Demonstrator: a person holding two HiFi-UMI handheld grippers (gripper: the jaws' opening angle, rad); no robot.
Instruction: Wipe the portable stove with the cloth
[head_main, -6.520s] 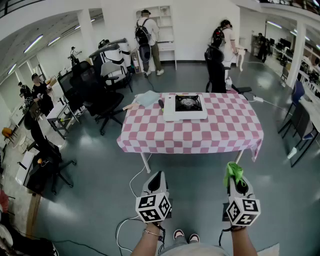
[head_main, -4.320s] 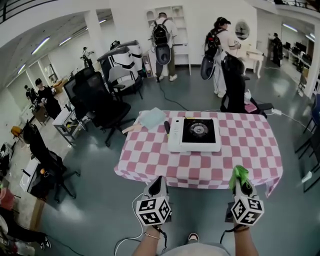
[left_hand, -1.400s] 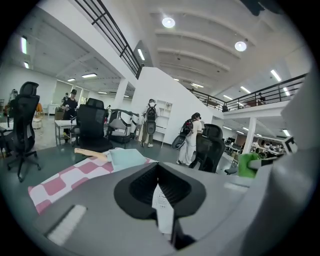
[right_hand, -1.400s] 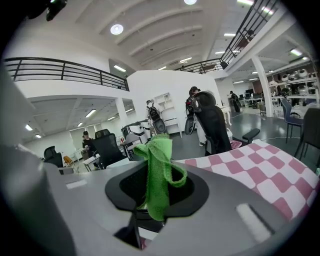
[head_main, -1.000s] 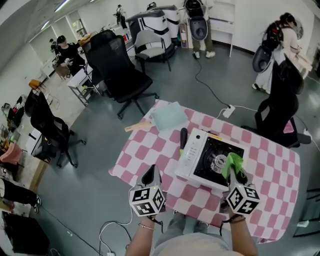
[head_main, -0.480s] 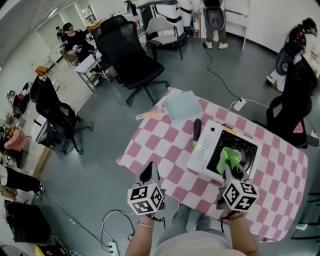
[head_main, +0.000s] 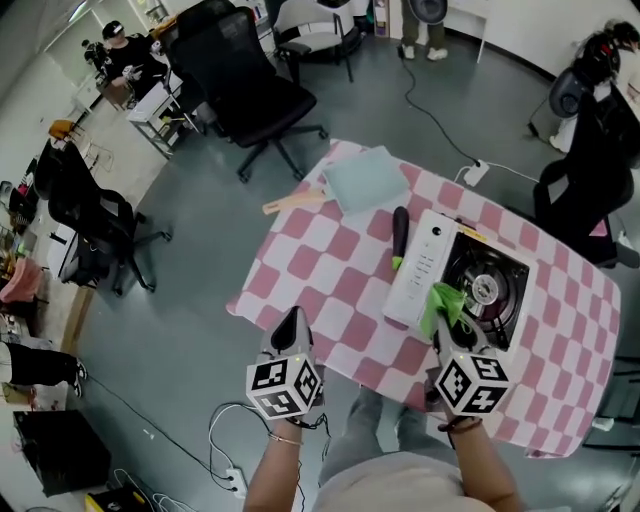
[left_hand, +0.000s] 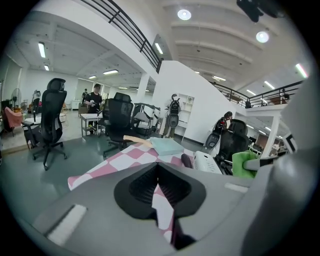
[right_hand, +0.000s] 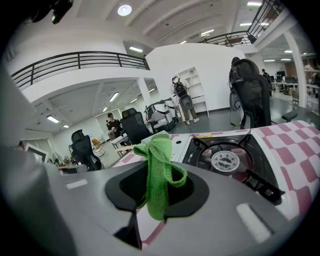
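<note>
Right gripper view: our right gripper (right_hand: 159, 192) has its jaws clamped on the green cloth (right_hand: 160, 150), loose end forward for wiping, at the portable stove's (right_hand: 227, 157) near edge. Left gripper (left_hand: 159, 172) hangs off the counter's (head_main: 320, 270) near edge, jaws together, empty, out of the way.

Head view: from high above the person, steeply down on the checkered table (head_main: 320, 255), left gripper (head_main: 290, 322) and right gripper (head_main: 448, 332) at frame bottom. Left gripper view: low at the table's near edge, facing across it. Right gripper view: close to the stove (head_main: 428, 262), facing over the burner. All three views share the stove and the green cloth (head_main: 440, 300).
</note>
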